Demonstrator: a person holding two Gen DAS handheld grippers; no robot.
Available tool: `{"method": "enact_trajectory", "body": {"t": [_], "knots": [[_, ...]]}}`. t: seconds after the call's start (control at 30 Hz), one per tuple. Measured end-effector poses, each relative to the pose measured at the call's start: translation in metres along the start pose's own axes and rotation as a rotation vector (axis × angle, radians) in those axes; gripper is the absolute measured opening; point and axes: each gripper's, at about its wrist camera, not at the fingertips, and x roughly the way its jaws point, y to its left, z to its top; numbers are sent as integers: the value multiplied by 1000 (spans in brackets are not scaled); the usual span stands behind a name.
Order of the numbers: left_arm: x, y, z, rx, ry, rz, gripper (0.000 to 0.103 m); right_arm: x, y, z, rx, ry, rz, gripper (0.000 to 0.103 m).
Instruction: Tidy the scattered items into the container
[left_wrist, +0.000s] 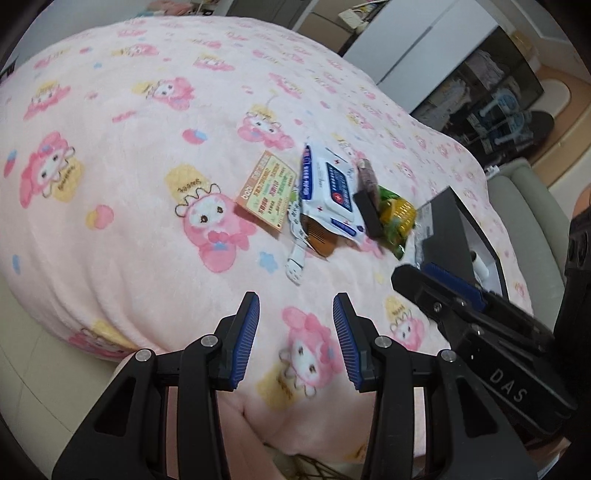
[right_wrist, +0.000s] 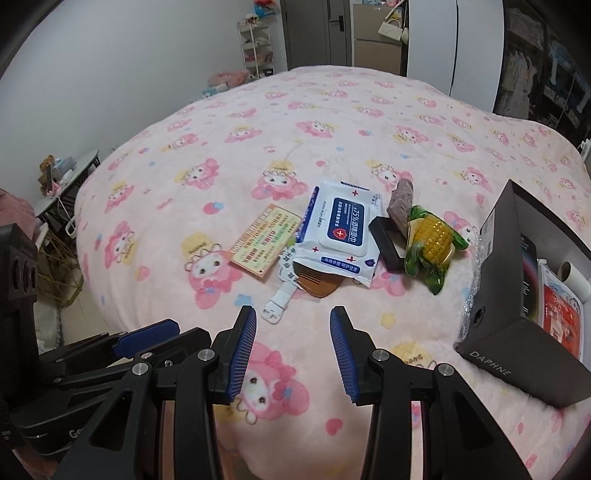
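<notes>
While a dark box (right_wrist: 517, 295) sits open at the right side of the bed (right_wrist: 258, 110) with a red-printed packet (right_wrist: 561, 314) and a cardboard tube (right_wrist: 574, 282) already inside, a cluster of loose things lies just left of it on the pink blanket. These are a pack of wipes (right_wrist: 341, 225), an orange card (right_wrist: 264, 242), a brown comb (right_wrist: 317, 286) tucked partly under the wipes, a white strap (right_wrist: 280, 299), a small black box (right_wrist: 386, 242) with a brown bar (right_wrist: 400, 203) leaning on it, and a toy corn (right_wrist: 434, 240). By my judgement the tidying is partway along: some items are boxed, and those seven remain outside. Left hand-held gripper (left_wrist: 295, 336) and right hand-held gripper (right_wrist: 293, 350) both hover near the bed's near edge, fingers spread, holding nothing.
</notes>
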Motion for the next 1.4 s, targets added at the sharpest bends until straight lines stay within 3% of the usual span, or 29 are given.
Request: {"method": "enact_trajectory", "body": {"t": [0.27, 0.67, 0.73, 0.77, 0.83, 0.93, 1.1, 1.27, 1.4], "knots": [[48, 22, 24, -105, -13, 37, 41, 50, -10, 6, 67, 80, 35, 38], [90, 43, 63, -161, -32, 38, 40, 103, -27, 0, 121, 154, 34, 38], [86, 40, 60, -150, -43, 32, 25, 108, -36, -7, 146, 171, 27, 38], [83, 39, 59, -144, -49, 28, 24, 109, -40, -10, 155, 174, 26, 38], [77, 35, 56, -131, -62, 22, 13, 108, -45, -12, 174, 171, 31, 38], [68, 30, 51, -113, -80, 12, 6, 104, -45, -13, 182, 163, 35, 38], [44, 27, 31, -112, -87, 1, 3, 92, -46, -14, 183, 149, 43, 38], [26, 43, 12, -164, -21, -8, 6, 83, -56, -18, 209, 139, 54, 38], [21, 55, 19, -190, -30, 0, 30, 87, -52, -13, 202, 135, 92, 38]]}}
